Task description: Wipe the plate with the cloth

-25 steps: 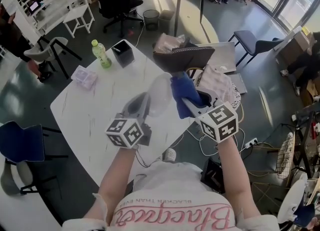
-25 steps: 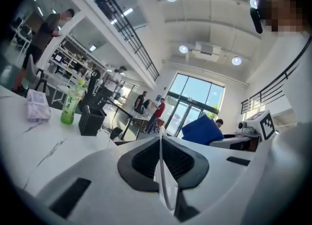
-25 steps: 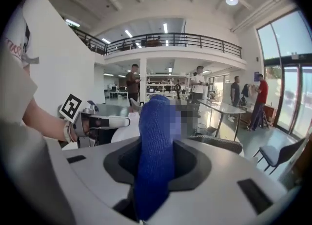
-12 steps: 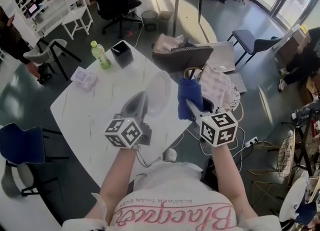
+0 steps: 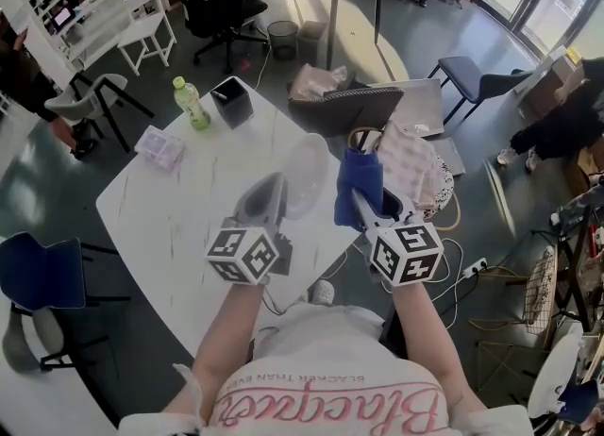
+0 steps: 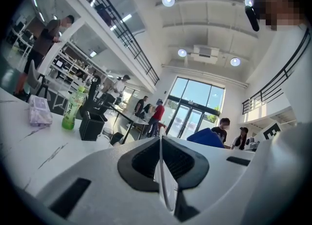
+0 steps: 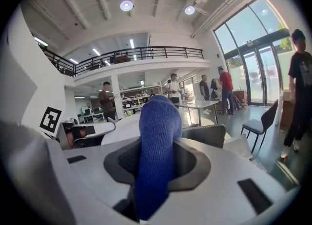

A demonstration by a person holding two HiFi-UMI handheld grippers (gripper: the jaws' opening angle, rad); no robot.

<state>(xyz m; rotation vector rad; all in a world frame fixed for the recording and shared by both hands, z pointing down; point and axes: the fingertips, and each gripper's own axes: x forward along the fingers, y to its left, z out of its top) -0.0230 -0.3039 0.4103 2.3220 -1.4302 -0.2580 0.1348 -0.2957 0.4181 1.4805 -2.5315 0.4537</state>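
Observation:
In the head view my left gripper (image 5: 276,191) is shut on the rim of a clear plate (image 5: 305,172), held upright on edge above the white table (image 5: 179,208). The left gripper view shows the plate (image 6: 161,163) edge-on, pinched between the jaws of my left gripper (image 6: 163,157). My right gripper (image 5: 362,204) is shut on a blue cloth (image 5: 359,182), which stands just right of the plate with a small gap between them. In the right gripper view the cloth (image 7: 157,146) sticks up out of my right gripper (image 7: 156,168), and the plate (image 7: 126,125) shows pale to its left.
A green bottle (image 5: 192,102), a black box (image 5: 232,99) and a pink packet (image 5: 159,146) stand at the table's far side. A grey chair (image 5: 349,107) and a bag of fabric (image 5: 412,168) are beyond the table's right edge. People stand around the room.
My right gripper has carried the blue cloth to the right and a little down, off the plate's face, and rolled. The left gripper and plate have hardly moved.

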